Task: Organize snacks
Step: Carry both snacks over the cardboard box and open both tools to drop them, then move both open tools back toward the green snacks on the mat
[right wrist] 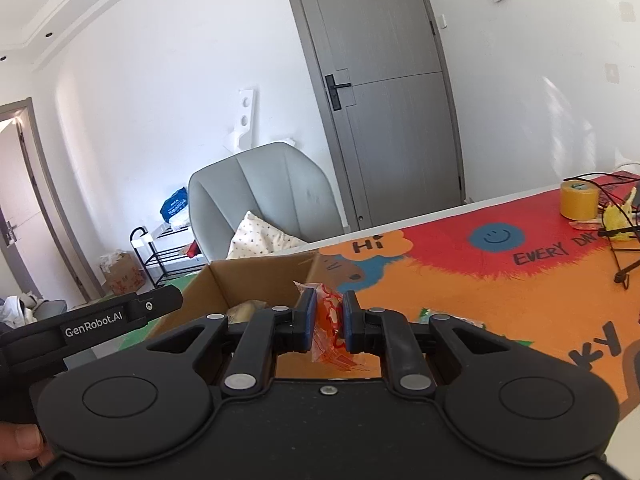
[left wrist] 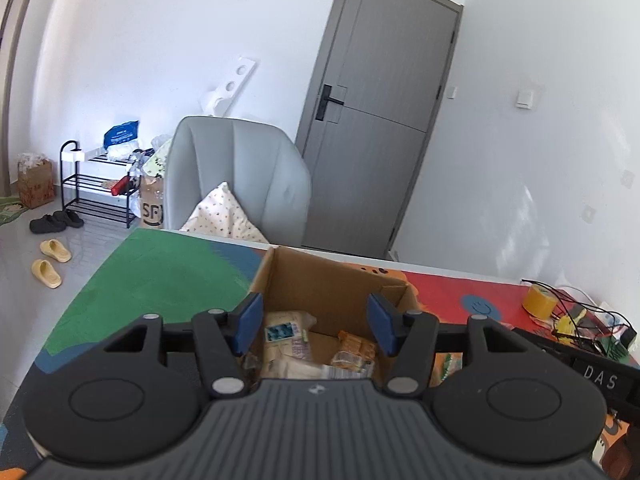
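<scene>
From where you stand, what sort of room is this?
Probably a home's living or entry room: a black metal shoe rack with yellow slippers nearby, a grey padded armchair, and a grey door behind a table under a colourful cartoon mat.

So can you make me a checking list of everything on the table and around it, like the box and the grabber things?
Surface: colourful mat with a smiley face and "Hi" covers the table.
Job's things: open cardboard box on the mat, with snack packets inside; an orange snack packet is held near the box.
Clutter: yellow tape roll and a small yellow thing at the mat's far end.
Grippers: left gripper open over the box, nothing between its pads; right gripper shut on the orange snack packet.
Cables: black wires tangled by the tape roll.
Surroundings: grey chair with a dotted cushion, grey door, shoe rack, slippers on the floor.
</scene>
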A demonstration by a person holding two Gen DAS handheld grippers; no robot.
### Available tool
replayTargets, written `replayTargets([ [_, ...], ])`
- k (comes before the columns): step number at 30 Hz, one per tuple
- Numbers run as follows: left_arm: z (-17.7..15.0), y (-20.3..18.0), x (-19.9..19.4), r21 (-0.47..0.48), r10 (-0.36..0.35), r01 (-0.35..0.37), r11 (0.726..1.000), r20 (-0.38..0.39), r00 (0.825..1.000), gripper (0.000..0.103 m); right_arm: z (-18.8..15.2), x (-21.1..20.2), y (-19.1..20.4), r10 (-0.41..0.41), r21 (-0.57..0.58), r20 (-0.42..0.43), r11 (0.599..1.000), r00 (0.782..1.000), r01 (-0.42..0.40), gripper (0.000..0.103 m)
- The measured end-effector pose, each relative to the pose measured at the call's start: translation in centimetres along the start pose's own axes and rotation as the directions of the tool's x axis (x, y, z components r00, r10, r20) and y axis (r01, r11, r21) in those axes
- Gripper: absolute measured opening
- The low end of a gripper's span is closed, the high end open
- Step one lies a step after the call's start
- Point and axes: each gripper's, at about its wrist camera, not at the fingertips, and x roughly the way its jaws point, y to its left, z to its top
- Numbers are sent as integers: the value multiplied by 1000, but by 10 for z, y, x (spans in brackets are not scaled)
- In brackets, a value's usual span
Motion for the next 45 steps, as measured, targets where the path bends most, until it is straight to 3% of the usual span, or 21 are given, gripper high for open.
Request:
replayTargets([
  [5,-1,16,-3,-29,24,-24,999,-14,1000,59,2,10,12,20,-6,-5,1000,1000,-20,16],
  [14,-2,43,-14,-77,67,-69,995,-19,998,73,1,23,36,57,-2,-28,998,998,-57,16],
  [19,-4,48,-18,-88,83,-85,992,-23,996,81,-2,26,37,49,44,-44,998,998,-47,35],
  [23,-5,49,-19,-87,92,-96,992,-45,995,84,-7,21,35,34,53,-59,998,998,-31,43],
  [28,-6,41,-20,-75,97,-101,992,-58,994,91,-10,12,30,-2,31,-70,1000,998,5,64],
  [43,-12,1,-26,2,70,-70,998,-86,994,96,-10,-16,-23,-76,106,-83,991,994,85,96],
  [45,-12,-7,-28,8,58,-58,998,-83,995,96,-9,-20,-30,-95,116,-86,988,992,105,96],
])
